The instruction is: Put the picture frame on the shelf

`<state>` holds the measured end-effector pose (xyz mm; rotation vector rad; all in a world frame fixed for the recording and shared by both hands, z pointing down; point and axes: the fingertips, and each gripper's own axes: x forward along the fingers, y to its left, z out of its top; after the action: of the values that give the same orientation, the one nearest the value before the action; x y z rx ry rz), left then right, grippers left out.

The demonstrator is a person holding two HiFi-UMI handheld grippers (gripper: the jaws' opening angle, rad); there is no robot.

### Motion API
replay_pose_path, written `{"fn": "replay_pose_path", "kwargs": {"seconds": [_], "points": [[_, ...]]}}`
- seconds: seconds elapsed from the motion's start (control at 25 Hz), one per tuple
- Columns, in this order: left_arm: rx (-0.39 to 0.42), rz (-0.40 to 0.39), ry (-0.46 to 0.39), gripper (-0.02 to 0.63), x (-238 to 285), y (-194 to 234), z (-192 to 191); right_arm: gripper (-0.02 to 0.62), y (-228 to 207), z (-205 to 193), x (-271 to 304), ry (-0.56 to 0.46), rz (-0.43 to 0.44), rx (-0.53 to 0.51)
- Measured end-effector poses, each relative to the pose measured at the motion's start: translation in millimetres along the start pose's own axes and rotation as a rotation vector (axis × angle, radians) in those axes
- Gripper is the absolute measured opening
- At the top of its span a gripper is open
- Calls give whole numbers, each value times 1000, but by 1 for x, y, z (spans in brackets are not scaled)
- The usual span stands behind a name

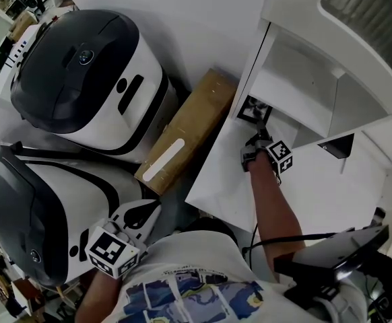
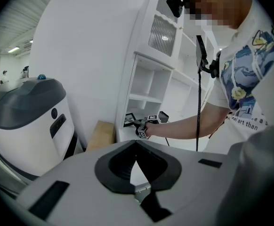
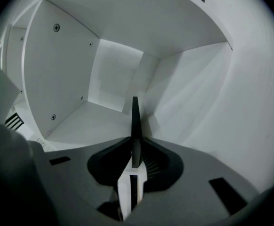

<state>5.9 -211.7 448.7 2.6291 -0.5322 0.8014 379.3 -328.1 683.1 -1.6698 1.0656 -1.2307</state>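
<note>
My right gripper (image 1: 258, 138) reaches into the mouth of the white shelf (image 1: 297, 93), centre right of the head view. Its fingers (image 3: 152, 163) are clamped on the picture frame (image 1: 253, 110). In the right gripper view the frame (image 3: 135, 119) stands edge-on and upright at centre, a thin dark blade rising out of the pinch (image 3: 135, 149) toward the back corner of an otherwise bare compartment (image 3: 80, 121). I cannot tell from here whether its lower edge touches the shelf board.

My left gripper (image 1: 142, 210) hangs at the lower left of the head view, well apart from the shelf. Its fingers (image 2: 153, 166) meet at the tips (image 2: 135, 144) with nothing between them. From there the frame (image 2: 129, 120) shows small at the left of the lowest compartment.

I judge the frame light and stiff, a slim rigid rim that neither bends nor sags in this hold. Its face may be glazed, so I would treat it as fragile and likely to tip flat if let go off balance. The rim is the place to hold it, low and near the middle of one side, as now, with the pads across the thickness and off the face. The smooth rim could slip under a loose pinch.

A cardboard box (image 1: 189, 130) leans at centre, beside two white-and-dark machines (image 1: 81, 73) filling the left of the frame.
</note>
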Motion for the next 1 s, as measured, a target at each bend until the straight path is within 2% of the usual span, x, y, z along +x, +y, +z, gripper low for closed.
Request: {"fn": "replay_pose_path", "kwargs": {"seconds": [0.12,0.52,1.0], "points": [[9,-7,4,13,3,-1,1,94,-2,0,1,14,-27,-42],[15,-23,8,14,9,-2,2,143,-8,-1,4,91,-137,-280],[19,-28,21,13,10,-8,-1,188,-18,2,1,194,-298,-715]]}}
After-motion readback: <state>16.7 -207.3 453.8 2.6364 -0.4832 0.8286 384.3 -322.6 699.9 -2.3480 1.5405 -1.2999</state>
